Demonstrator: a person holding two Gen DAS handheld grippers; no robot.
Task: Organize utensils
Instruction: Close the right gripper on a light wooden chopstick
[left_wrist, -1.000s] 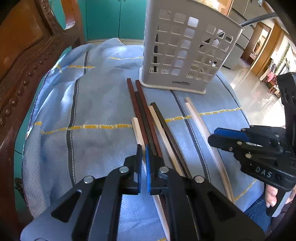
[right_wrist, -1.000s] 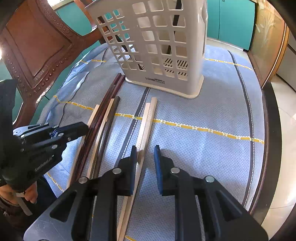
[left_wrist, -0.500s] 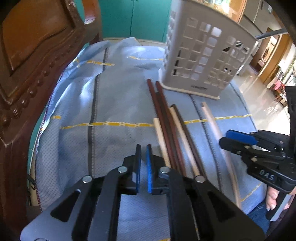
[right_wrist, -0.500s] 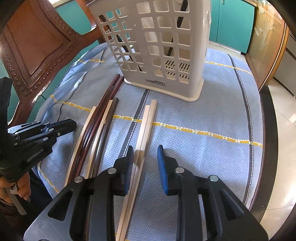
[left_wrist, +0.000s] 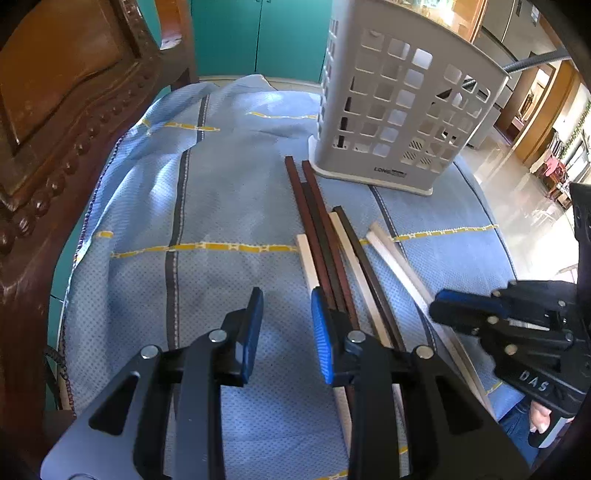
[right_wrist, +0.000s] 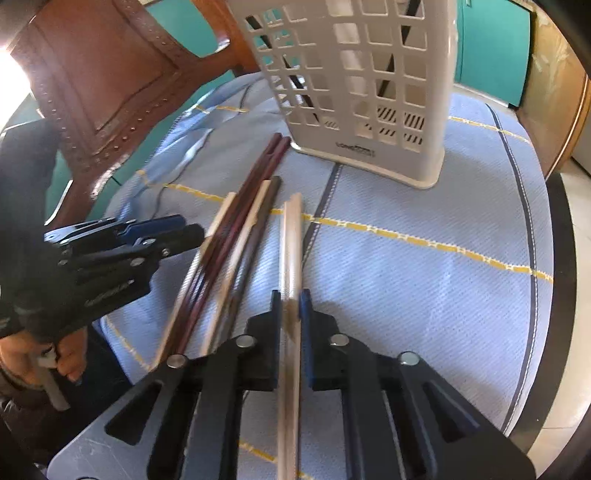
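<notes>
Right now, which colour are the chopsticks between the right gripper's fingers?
Pale, light wood colour. The chopsticks show best in the right wrist view, clamped in the right gripper.

Right gripper (left_wrist: 448, 306) body: "DAS". Utensil basket (left_wrist: 402, 110) base: apparently "LONG…", rest illegible.

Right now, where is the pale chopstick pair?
In the right wrist view, the pale chopstick pair is clamped in the right hand-held gripper, right of the other chopsticks, pointing toward the white basket.
</notes>
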